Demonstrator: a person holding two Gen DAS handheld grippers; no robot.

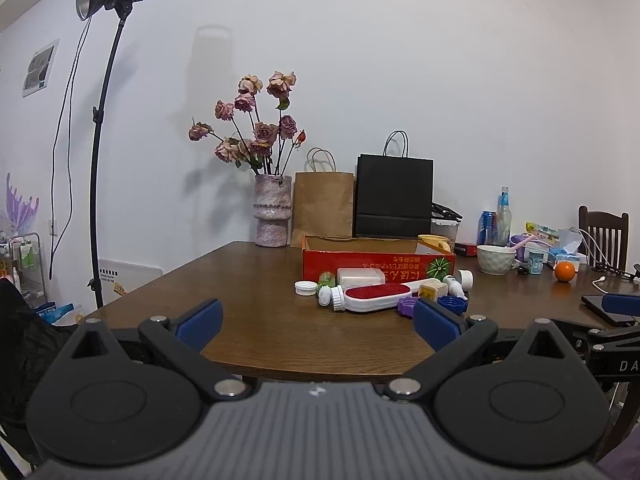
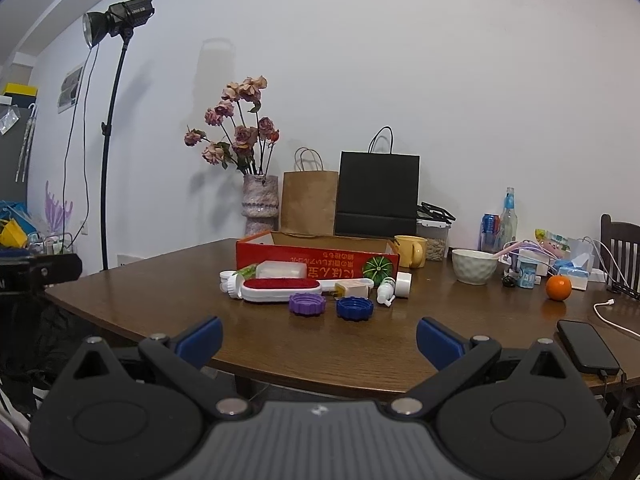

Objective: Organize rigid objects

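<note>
Right wrist view: red cardboard box [image 2: 316, 258] on worktop [image 2: 160, 300], rigid clutter just before it. White plastic lint brush with red pad [image 2: 280, 290]: light, stiff; grasp its narrow handle. Purple ridged cap [image 2: 307, 304], blue ridged cap [image 2: 354, 309]: slippery; pinch across rims. Both grippers, left [image 1: 318, 322] and right [image 2: 319, 338], released, empty.

The right gripper [image 2: 319, 340] hangs at the near edge of the brown table [image 2: 160, 280], its blue pads spread wide with nothing between them. At twelve o'clock sits a red cardboard box [image 2: 312, 260], open at the top. Just in front of it lies a white brush with a red pad [image 2: 280, 289], then a purple lid [image 2: 307, 304] beside a blue lid [image 2: 354, 308]. Toward two o'clock rests an orange [image 2: 558, 288], and a black phone [image 2: 587, 346] at three.
</note>
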